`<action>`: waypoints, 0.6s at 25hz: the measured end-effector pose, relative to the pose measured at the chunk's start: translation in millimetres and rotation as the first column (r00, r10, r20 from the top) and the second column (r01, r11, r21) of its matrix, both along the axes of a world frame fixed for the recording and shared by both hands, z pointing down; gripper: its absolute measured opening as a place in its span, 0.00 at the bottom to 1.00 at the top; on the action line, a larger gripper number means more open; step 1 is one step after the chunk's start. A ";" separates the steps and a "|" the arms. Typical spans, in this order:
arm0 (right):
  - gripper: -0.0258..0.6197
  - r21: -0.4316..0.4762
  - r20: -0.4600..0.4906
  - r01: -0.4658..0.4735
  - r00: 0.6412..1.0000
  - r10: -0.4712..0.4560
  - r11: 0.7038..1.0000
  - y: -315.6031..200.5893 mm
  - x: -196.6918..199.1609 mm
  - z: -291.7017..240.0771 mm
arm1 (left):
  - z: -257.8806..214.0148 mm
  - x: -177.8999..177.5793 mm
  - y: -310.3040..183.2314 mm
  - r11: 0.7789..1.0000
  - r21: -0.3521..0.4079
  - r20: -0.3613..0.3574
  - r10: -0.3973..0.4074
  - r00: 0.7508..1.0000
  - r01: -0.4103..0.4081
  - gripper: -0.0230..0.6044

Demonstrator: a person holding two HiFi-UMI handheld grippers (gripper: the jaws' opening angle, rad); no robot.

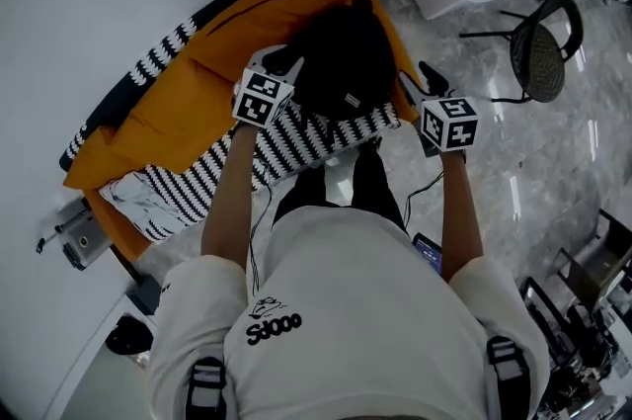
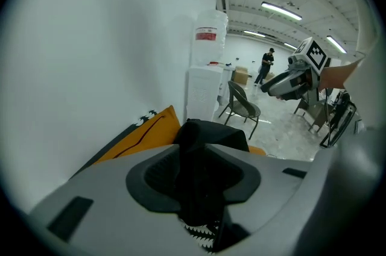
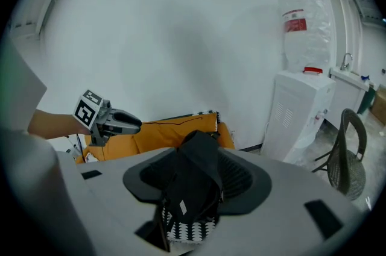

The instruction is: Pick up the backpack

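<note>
A white wall backs an orange sofa point(image 1: 188, 102) draped with a black-and-white blanket point(image 1: 296, 141). Open marble floor point(image 1: 553, 161) lies to the right.

In the head view, the black backpack point(image 1: 341, 62) sits on the sofa near its right end. The left gripper point(image 1: 280, 62) is at its left edge and the right gripper point(image 1: 431, 78) just beside its right.

In the left gripper view, the jaws are partly apart with backpack fabric in the gap, unclamped. A water dispenser point(image 2: 205, 74) and a mesh chair point(image 2: 241, 105) stand past the sofa's end.

In the right gripper view, the jaws are wide apart with the backpack between them, unpinched.
</note>
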State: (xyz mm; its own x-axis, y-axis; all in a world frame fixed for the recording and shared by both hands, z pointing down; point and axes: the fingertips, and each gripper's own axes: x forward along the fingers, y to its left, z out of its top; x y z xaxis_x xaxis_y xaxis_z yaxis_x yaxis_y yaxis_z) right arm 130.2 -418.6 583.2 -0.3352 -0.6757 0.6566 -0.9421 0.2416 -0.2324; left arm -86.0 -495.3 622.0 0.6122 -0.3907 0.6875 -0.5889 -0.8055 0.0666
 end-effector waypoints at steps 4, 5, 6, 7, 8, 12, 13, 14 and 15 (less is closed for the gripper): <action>0.36 -0.019 -0.011 -0.027 1.000 0.027 0.999 -8.0 -2.7 16.8 | 17.4 -1.5 -14.7 0.999 -0.014 0.025 0.035 0.999 -0.035 0.25; 0.36 -0.024 -0.012 -0.031 0.999 0.031 0.999 -9.7 -2.2 21.5 | 23.1 -2.2 -18.3 0.999 -0.020 0.032 0.036 0.999 -0.035 0.25; 0.36 -0.030 -0.012 -0.036 0.999 0.036 0.999 -11.1 -1.1 26.8 | 29.0 -2.4 -21.8 0.999 -0.026 0.039 0.036 0.999 -0.035 0.25; 0.36 -0.037 -0.010 -0.041 0.999 0.040 0.998 -12.1 0.4 32.8 | 35.3 -2.0 -25.3 0.999 -0.032 0.046 0.037 0.998 -0.036 0.25; 0.36 -0.045 -0.007 -0.046 0.999 0.046 0.998 -12.5 2.2 39.4 | 41.7 -1.0 -28.8 0.999 -0.036 0.053 0.039 0.998 -0.038 0.25; 0.36 -0.090 0.007 -0.056 0.998 0.057 0.994 -11.9 9.2 70.7 | 67.8 5.6 -41.3 0.997 -0.058 0.069 0.053 0.996 -0.049 0.26; 0.36 -0.101 0.009 -0.054 0.998 0.055 0.993 -12.8 10.7 78.4 | 74.7 7.7 -44.2 0.996 -0.066 0.076 0.060 0.995 -0.055 0.26; 0.36 -0.110 0.012 -0.053 0.998 0.055 0.993 -13.6 12.0 85.7 | 81.8 9.9 -46.7 0.995 -0.074 0.084 0.070 0.994 -0.064 0.26; 0.37 -0.119 0.016 -0.053 0.998 0.055 0.991 -14.1 13.1 92.5 | 89.0 12.1 -48.7 0.994 -0.083 0.092 0.082 0.992 -0.075 0.27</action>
